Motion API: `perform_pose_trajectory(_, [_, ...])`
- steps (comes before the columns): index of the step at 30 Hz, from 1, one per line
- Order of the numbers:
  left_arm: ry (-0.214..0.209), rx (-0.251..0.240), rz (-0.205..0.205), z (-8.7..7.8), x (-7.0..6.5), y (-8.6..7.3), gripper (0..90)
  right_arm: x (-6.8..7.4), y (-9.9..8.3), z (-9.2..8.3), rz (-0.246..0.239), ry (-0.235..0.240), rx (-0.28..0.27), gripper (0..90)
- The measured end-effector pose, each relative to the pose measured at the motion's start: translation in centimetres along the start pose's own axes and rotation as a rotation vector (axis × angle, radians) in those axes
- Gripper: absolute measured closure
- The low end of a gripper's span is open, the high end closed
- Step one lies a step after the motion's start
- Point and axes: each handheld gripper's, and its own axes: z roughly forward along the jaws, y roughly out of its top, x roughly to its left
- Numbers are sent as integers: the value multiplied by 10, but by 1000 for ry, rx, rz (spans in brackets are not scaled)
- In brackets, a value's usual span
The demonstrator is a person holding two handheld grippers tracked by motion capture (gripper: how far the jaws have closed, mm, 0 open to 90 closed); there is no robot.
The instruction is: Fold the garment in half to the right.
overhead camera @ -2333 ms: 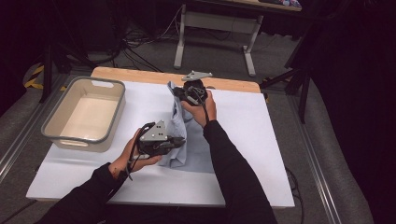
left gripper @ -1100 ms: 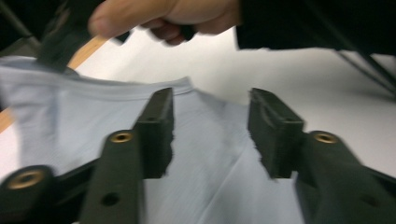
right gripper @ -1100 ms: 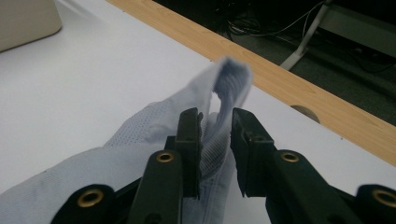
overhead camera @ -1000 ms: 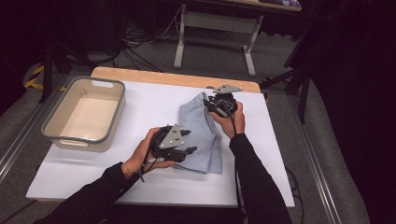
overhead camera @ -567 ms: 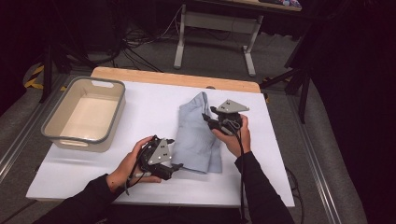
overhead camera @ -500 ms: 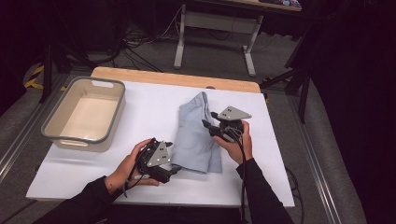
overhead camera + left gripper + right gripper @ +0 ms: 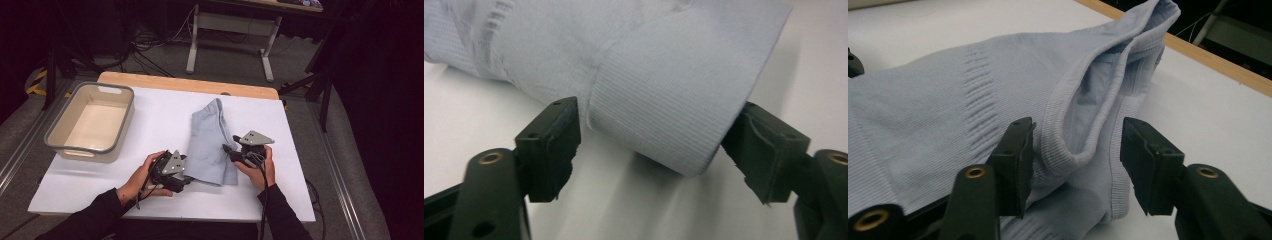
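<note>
One tub (image 7: 90,122) at far left sits empty; both hands have dropped nearer, the left gripper (image 7: 186,179) and right gripper (image 7: 229,150) open around the cloth's (image 7: 212,137) edges, jaws having just narrowed and widened respectively.

The light blue garment (image 7: 212,145) is now folded into a narrow strip, where it was bunched before. The left gripper (image 7: 186,181) is brought down to its near left corner, the right gripper (image 7: 229,150) to its right edge, both jaws just opened wider around the fabric.

Both forearms are being extended in from the near edge. The left claw (image 7: 186,181) is being held low, its jaws spread, having just been closing slightly. The right claw (image 7: 229,150) is being held opposite it, jaws parted, having just been opening.
</note>
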Motion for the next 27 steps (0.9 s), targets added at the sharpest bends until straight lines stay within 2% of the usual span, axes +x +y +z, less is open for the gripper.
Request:
perform_pose_trajectory(2, [-4,19,-23,4,2,-1,310,-2,-2,1,12,18,-1,545])
perform_pose_trajectory(3, [1,27,-23,5,1,-1,354,-3,-5,2,20,27,2,614])
perform_pose_trajectory(4, [0,28,-22,6,1,-1,354,-3,-5,2,20,27,2,614])
perform_pose_trajectory(6, [22,55,-5,8,-1,0,403,1,-7,6,-13,15,23,667])
perform_pose_trajectory(10, [-5,56,-23,11,3,-1,497,4,-9,10,-30,3,47,713])
perform_pose_trajectory(11, [-7,59,-38,11,4,-1,515,4,-10,11,-33,2,53,721])
perform_pose_trajectory(16, [-13,60,-44,12,4,-1,561,3,-12,14,-22,-12,63,682])
perform_pose_trajectory(20, [-2,70,-22,12,3,1,636,2,-13,15,-15,-21,62,659])
perform_pose_trajectory(21, [3,75,-19,11,2,1,636,2,-13,16,-9,-13,61,672])
perform_pose_trajectory(23, [8,72,-3,11,1,1,758,3,-13,17,-20,-6,66,737])
perform_pose_trajectory(26, [6,70,2,10,2,1,802,6,-10,17,-46,-10,68,810])
perform_pose_trajectory(27, [6,69,3,10,3,1,802,6,-10,17,-46,-10,68,810])
